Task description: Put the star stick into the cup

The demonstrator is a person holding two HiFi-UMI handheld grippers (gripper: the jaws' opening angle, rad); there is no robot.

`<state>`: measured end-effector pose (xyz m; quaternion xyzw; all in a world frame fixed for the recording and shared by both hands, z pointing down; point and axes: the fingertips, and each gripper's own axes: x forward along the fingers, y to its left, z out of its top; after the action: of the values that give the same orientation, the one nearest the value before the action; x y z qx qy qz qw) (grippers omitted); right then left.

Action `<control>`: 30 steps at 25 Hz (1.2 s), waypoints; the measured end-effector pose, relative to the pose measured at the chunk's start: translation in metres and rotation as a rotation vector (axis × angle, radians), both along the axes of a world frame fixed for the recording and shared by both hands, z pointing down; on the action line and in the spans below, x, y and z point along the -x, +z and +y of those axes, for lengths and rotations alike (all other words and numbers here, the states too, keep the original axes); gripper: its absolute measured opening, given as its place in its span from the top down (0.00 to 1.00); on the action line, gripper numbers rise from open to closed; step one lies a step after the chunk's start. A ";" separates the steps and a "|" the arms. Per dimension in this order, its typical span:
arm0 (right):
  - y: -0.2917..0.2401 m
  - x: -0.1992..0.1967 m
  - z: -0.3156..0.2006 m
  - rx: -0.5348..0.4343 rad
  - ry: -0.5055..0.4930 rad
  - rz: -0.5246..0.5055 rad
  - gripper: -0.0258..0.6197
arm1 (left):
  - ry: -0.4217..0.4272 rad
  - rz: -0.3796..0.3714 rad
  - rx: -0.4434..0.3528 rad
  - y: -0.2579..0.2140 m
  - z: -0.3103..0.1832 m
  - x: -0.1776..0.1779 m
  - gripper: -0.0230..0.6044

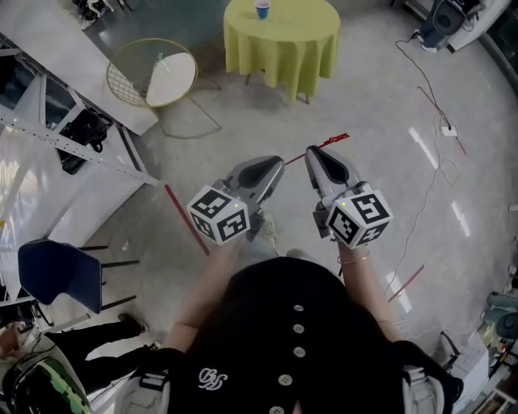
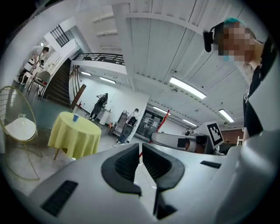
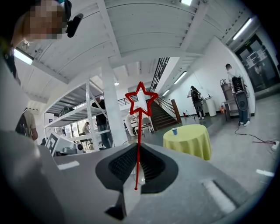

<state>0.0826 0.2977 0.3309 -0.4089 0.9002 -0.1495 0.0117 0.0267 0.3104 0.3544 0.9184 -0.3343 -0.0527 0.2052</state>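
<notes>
Star stick (image 3: 139,131) is clamped in the right gripper (image 3: 138,149), whose jaws are closed down on the thin red shaft so that only the shaft's width keeps the dark ribbed pads (image 3: 122,164) apart. Long axis of the stick runs along the line of the jaws, nearly straight up the middle of the right gripper view with a very slight lean. Star end points outward, away from the gripper body; the open red star outline stands well clear of the jaw tips. Plain end points back toward the camera and stops in the hollow behind the pads, so the grip sits on the lower part of the shaft and most of the length projects forward. Left gripper (image 2: 141,148) is empty: its two pads meet at the tips with only a hairline slit between them and nothing in it. Head view shows both grippers held side by side in front of the person's body, tips forward and angled slightly toward each other, not touching. Cup (image 1: 261,9), small and blue, stands upright on the round table with a yellow cloth (image 1: 283,44), well ahead of both grippers and well apart from the stick. In the right gripper view the cup appears to the right of the shaft and lower than the star.
</notes>
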 end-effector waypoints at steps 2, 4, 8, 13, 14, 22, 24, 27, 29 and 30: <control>-0.003 0.005 -0.018 -0.007 0.015 0.001 0.94 | 0.015 -0.007 -0.001 0.000 -0.017 0.005 0.92; -0.005 0.008 -0.035 -0.010 0.028 -0.009 0.94 | 0.034 -0.014 -0.002 0.000 -0.032 0.009 0.92; -0.006 0.016 -0.063 -0.009 0.044 -0.017 0.94 | 0.071 -0.027 0.004 0.005 -0.054 0.013 0.92; -0.009 0.025 -0.093 -0.016 0.061 0.001 0.94 | 0.082 -0.040 0.013 0.010 -0.078 0.023 0.92; -0.010 0.026 -0.099 -0.018 0.063 0.004 0.94 | 0.082 -0.034 0.016 0.010 -0.083 0.026 0.92; 0.000 0.028 -0.119 0.019 0.071 0.012 0.94 | 0.084 -0.017 0.036 0.016 -0.113 0.032 0.92; 0.004 0.029 -0.124 0.033 0.064 0.007 0.94 | 0.076 -0.013 0.043 0.017 -0.120 0.034 0.92; 0.007 0.029 -0.137 0.037 0.055 0.004 0.94 | 0.055 -0.002 0.045 0.018 -0.132 0.037 0.92; 0.008 0.033 -0.149 0.035 0.046 0.003 0.94 | 0.039 0.002 0.051 0.020 -0.144 0.042 0.92; 0.009 0.035 -0.156 0.034 0.040 0.002 0.94 | 0.032 0.002 0.053 0.021 -0.150 0.044 0.92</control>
<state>0.0475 0.1419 0.3395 -0.4271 0.8892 -0.1639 0.0070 -0.0174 0.1600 0.3755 0.9179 -0.3205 -0.0413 0.2304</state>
